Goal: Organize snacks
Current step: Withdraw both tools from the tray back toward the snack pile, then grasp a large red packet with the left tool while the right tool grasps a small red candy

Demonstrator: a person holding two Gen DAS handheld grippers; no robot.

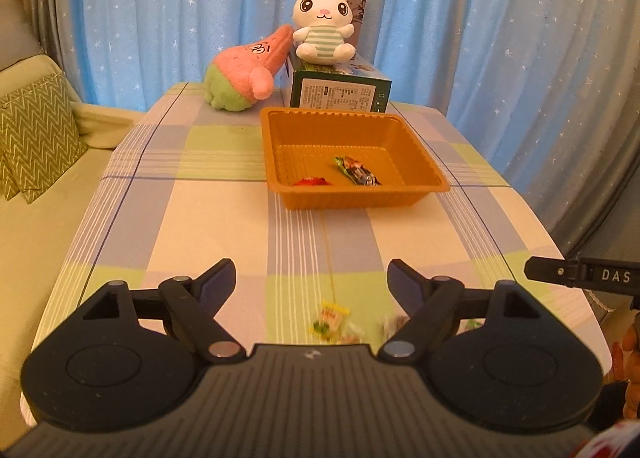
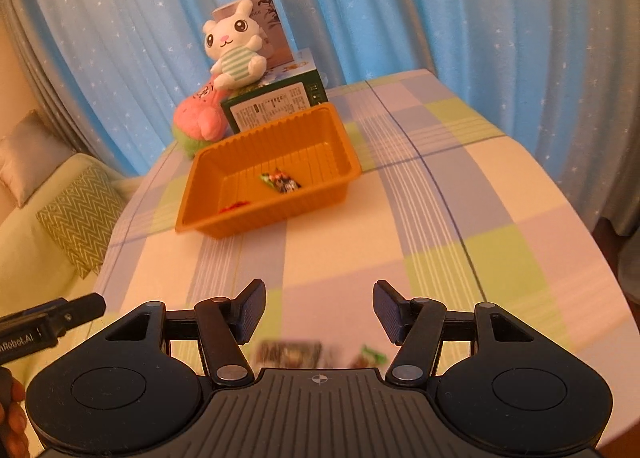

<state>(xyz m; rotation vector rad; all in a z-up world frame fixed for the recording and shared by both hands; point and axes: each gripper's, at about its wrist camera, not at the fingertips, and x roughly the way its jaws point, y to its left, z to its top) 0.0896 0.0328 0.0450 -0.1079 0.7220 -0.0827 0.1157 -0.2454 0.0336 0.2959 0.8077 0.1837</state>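
An orange tray [image 1: 416, 152] [image 2: 340, 130] stands mid-table. In it lie a green-and-dark snack packet [image 1: 356, 171] [image 2: 280, 182] and a red packet [image 1: 312, 181] [image 2: 234, 207]. My left gripper [image 1: 310, 278] is open and empty above the near table; small wrapped snacks [image 1: 330, 320] lie just below it. My right gripper [image 2: 319, 308] is open and empty; blurred snack packets [image 2: 292, 354] and a green one [image 2: 372, 356] lie under it near the table's front edge. The right gripper's tip [image 1: 560, 272] shows at right in the left wrist view.
Behind the tray stands a green box [image 1: 340, 90] [image 2: 276, 106] with a white bunny plush [image 1: 322, 24] [image 2: 234, 54] on it and a pink-green plush [image 1: 246, 70] [image 2: 198, 126] beside it. A sofa with a zigzag cushion [image 1: 36, 138] is left; blue curtains hang behind.
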